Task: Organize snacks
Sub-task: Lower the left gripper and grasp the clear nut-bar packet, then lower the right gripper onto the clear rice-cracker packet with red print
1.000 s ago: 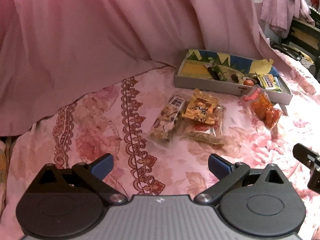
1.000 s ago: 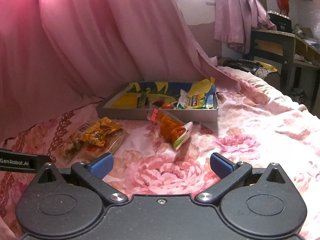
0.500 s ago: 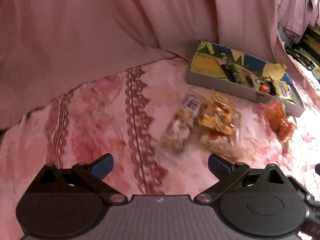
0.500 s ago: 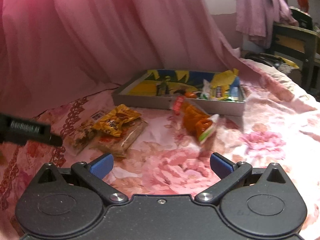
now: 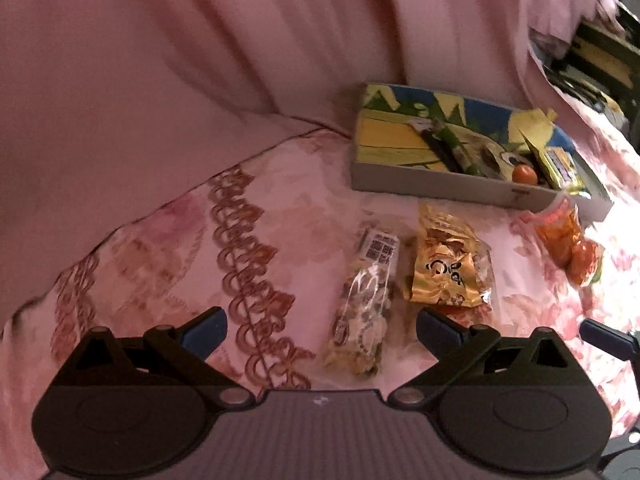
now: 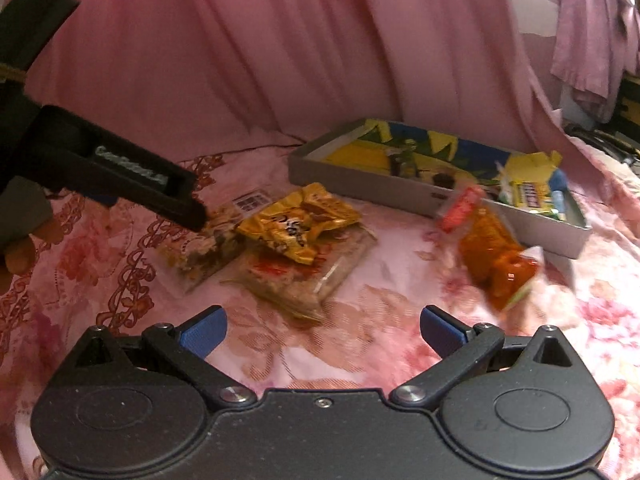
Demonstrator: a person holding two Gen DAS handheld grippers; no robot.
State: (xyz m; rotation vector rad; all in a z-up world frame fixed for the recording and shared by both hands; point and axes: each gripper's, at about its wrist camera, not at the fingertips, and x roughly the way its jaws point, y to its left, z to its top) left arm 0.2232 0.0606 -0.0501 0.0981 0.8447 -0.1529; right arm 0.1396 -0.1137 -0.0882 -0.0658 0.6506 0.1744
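Observation:
A grey tray [image 5: 432, 190] [image 6: 360, 188] with a colourful lining lies on the floral bed sheet and holds several small snacks. In front of it lie a clear nut-mix packet [image 5: 366, 304] [image 6: 200, 246], a gold packet [image 5: 448, 264] [image 6: 296, 220] on top of a clear cracker packet [image 6: 312, 276], and an orange snack bag [image 5: 568, 240] [image 6: 496, 260]. My left gripper [image 5: 320, 330] is open and empty, just short of the nut-mix packet. My right gripper [image 6: 322, 330] is open and empty, just short of the cracker packet. The left gripper's body [image 6: 116, 168] shows in the right wrist view.
A pink curtain [image 5: 200, 60] hangs behind the bed and drapes onto it. Dark furniture [image 5: 600, 52] stands at the far right past the bed edge. The sheet's embroidered band [image 5: 248, 256] runs left of the snacks.
Both grippers have moved forward and down toward the loose packets, which now look larger and closer. The left gripper has swung over the nut-mix packet. Both stay open.

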